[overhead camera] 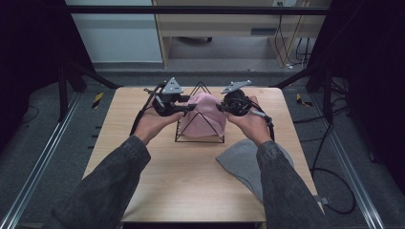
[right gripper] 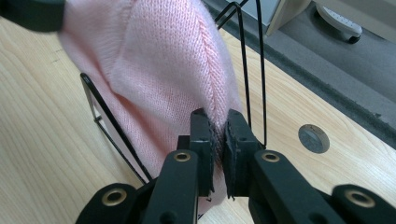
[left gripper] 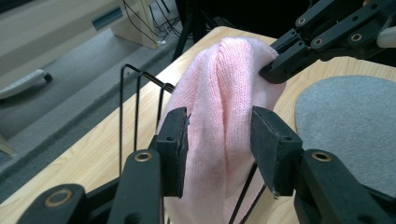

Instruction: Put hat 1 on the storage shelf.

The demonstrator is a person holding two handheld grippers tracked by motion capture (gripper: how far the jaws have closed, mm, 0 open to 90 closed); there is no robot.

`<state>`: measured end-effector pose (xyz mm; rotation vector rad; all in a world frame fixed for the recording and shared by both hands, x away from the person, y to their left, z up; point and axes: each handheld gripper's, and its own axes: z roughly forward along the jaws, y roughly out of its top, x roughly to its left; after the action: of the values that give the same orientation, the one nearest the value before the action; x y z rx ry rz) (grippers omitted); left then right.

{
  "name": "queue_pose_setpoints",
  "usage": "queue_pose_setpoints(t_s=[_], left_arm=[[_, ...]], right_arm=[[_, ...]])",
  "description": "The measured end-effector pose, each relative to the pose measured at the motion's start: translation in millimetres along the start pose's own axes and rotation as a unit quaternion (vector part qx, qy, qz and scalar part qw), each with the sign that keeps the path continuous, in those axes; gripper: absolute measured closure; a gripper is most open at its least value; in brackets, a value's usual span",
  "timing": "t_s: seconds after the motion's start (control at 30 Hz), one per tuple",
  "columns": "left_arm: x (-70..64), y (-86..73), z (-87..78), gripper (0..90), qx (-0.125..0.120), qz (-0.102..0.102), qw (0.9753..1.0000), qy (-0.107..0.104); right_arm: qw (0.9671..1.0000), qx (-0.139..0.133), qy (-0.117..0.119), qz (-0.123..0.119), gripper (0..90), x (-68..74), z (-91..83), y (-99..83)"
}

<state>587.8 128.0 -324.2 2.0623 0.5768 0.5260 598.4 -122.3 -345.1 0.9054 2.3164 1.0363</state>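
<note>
Your sleeved forearms come in over the near edge of the light wooden table (overhead camera: 157, 191), and beside your right one, toward the near right corner, a flat grey knitted hat (overhead camera: 243, 162) lies waiting, out of the way of the work.

Farther in, near the middle of the far edge, the pink knitted beanie (overhead camera: 206, 112) sits draped over the black wire pyramid-shaped stand (overhead camera: 199, 131), which holds the knit up so that both sides can be reached at once.

Your right gripper (right gripper: 218, 128) is clamped on a fold of the pink knit at the side of the beanie, its jaws pressed together with fabric pinched between them. That pinch appears to anchor the beanie, so it does not slide round the wire while the other side is handled.

Your left gripper (left gripper: 219, 135) stands with its jaws apart, one on either side of a ridge of the beanie. The pads are near the wool and not yet closed on it. Seen from above, this left gripper (overhead camera: 187, 109) meets the beanie from its left side and the right gripper (overhead camera: 220, 107) from the opposite side, so the pull would be even.

A judgement: once you close the left jaws you will have a matched hold for lifting or seating the beanie. Watch the thin wires, since a jaw could catch one with the wool.
</note>
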Motion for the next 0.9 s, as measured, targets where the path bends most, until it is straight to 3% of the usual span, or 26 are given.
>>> queue_pose_setpoints(t_s=[0.13, 0.23, 0.37, 0.53, 0.7, 0.77, 0.8, 0.9], left_arm=[[1.1, 0.2, -11.2, 58.1, -0.011, -0.001, 0.9999, 0.014], [3.0, -4.9, -14.9, 57.5, 0.004, 0.003, 0.9996, 0.027], [4.7, -16.6, -17.8, 57.0, 0.012, -0.002, 0.999, 0.043], [0.7, -27.7, -19.9, 56.8, 0.021, 0.001, 0.9986, 0.049], [-1.1, -45.0, -32.1, 54.0, 0.029, -0.003, 0.9973, 0.067], [-0.6, -55.4, -39.5, 49.9, 0.042, 0.002, 0.9955, 0.085], [-0.2, -61.9, -43.7, 47.6, 0.051, 0.007, 0.9943, 0.093], [2.4, -87.4, -54.7, 38.0, 0.072, -0.003, 0.9917, 0.107]], right_arm=[[1.0, -0.004, -0.003, 0.005, 83.8, -0.8, -3.8, 0.1], [1.0, 0.005, -0.001, -0.002, 83.8, 1.1, -4.0, -1.2], [0.9992, 0.037, 0.004, -0.016, 83.5, 5.5, 3.8, -10.9], [0.9992, 0.04, 0.0, -0.005, 81.3, 4.1, 6.1, -18.6], [0.9997, 0.02, -0.005, 0.014, 62.1, 3.5, -2.5, -26.2], [0.9996, 0.016, -0.01, 0.021, 49.9, 2.6, -10.1, -33.0], [0.9996, 0.012, -0.012, 0.024, 46.6, 1.9, -12.8, -36.2], [0.9991, 0.013, -0.024, 0.032, 39.0, -4.2, -25.6, -50.5]])
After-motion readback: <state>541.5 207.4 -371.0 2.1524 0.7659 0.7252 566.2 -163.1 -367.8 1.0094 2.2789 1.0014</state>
